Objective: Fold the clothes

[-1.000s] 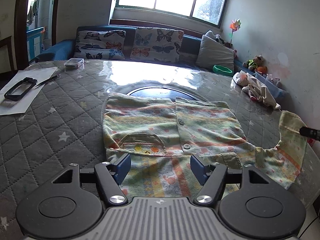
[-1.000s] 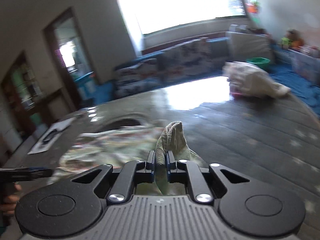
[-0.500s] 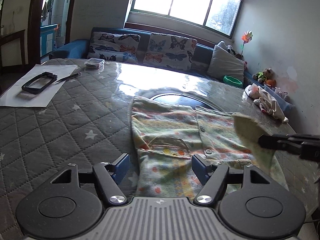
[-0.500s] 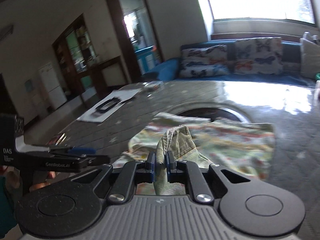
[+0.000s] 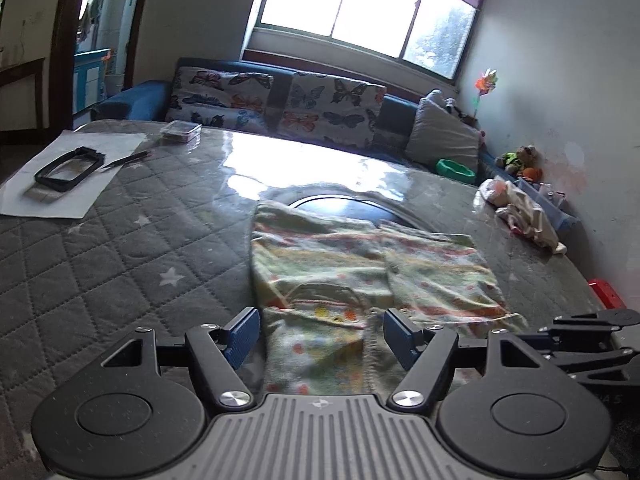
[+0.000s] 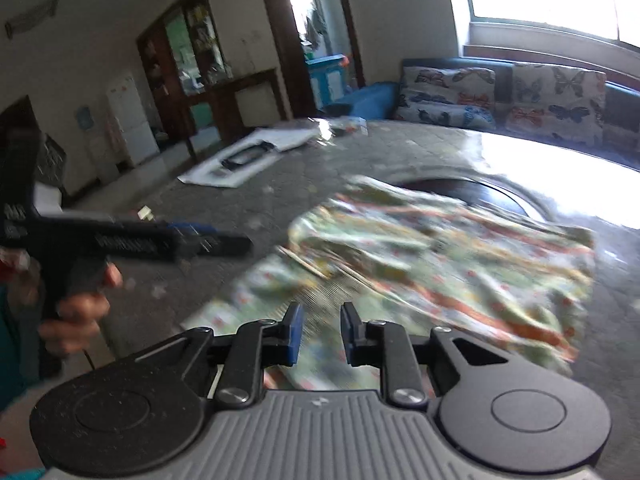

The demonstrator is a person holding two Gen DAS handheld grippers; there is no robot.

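The shirt on the surface looks light and limp, best pinched at a hem corner; left hand-held gripper stands wide and empty, right hand-held gripper is opening, nothing between its jaws.

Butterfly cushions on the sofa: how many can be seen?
2: the left cushion and the right cushion lean side by side against the sofa back. Others may be hidden.
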